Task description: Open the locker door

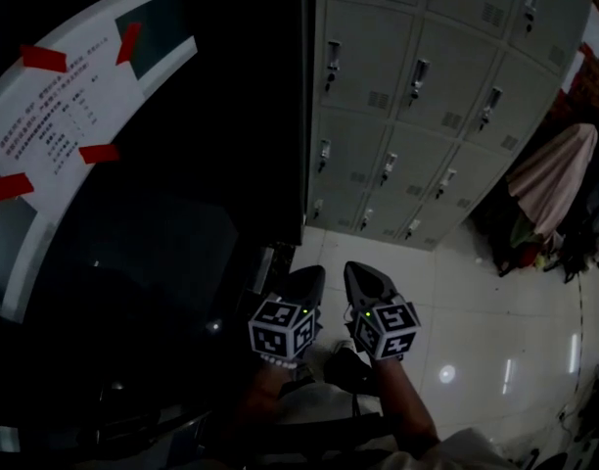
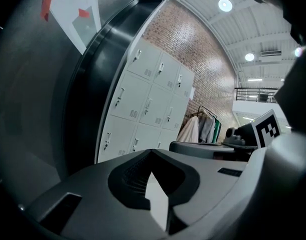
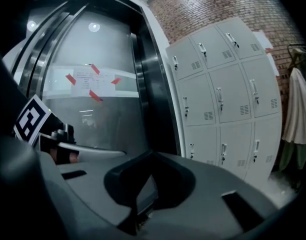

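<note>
At the far right of the head view stands a bank of pale grey lockers [image 1: 427,96], the task's thing, set against a brick wall. Its compartments are stacked in rows. Each door carries a small upright handle [image 1: 332,59] near one edge and a vent of short slots. Every door in sight is closed, so what the compartments hold cannot be seen.

To the left of the lockers, dark metal doors [image 1: 182,243] fill much of the view. A white paper notice [image 1: 74,116] is fixed to them with strips of red tape [image 1: 43,59]; its print is too small to read.

Near the bottom centre, the person holds two grippers side by side, both pointing towards the lockers and well apart from them. The left gripper [image 1: 309,274] has its jaws drawn together, tips meeting, with nothing between them. The right gripper [image 1: 363,272] is just beside it, its jaws likewise brought together and empty. Each carries a cube with black and white square markers, the left cube [image 1: 280,329] and the right cube [image 1: 390,329] nearly level with each other.

A glossy tiled floor [image 1: 476,321] spreads out beneath, catching spots of light. On the far right, past the lockers, a pale garment [image 1: 554,174] hangs on a clothes rack beside darker clothes.
</note>
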### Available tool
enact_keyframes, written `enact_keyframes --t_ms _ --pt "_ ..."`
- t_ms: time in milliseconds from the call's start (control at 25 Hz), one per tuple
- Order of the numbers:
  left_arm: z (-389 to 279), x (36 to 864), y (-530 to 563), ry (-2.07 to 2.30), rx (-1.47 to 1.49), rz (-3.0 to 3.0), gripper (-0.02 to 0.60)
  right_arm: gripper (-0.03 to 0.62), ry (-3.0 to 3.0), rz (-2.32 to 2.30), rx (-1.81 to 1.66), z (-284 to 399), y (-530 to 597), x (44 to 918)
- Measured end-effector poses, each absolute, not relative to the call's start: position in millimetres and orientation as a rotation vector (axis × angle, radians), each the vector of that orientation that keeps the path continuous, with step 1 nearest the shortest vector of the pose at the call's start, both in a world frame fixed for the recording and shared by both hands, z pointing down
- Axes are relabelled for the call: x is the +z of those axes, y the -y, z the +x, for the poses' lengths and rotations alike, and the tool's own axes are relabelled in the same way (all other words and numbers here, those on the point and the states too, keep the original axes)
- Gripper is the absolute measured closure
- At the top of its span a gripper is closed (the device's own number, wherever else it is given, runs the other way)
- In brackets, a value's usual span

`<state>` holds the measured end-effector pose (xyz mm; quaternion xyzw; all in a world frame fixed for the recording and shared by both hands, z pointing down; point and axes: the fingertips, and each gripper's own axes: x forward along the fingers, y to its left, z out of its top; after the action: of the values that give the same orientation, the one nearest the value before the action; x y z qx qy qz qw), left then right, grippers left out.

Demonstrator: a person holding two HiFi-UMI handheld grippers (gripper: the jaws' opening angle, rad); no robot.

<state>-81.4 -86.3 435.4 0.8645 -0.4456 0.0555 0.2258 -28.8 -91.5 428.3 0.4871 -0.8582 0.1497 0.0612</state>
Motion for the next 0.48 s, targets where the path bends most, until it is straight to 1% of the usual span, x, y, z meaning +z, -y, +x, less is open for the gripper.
enact_keyframes --t_ms 480 --pt "-80.6 454.4 176.4 1.230 0.180 2.383 0.584 0.580 2.593 1.510 0.509 -23.0 193.2 451.0"
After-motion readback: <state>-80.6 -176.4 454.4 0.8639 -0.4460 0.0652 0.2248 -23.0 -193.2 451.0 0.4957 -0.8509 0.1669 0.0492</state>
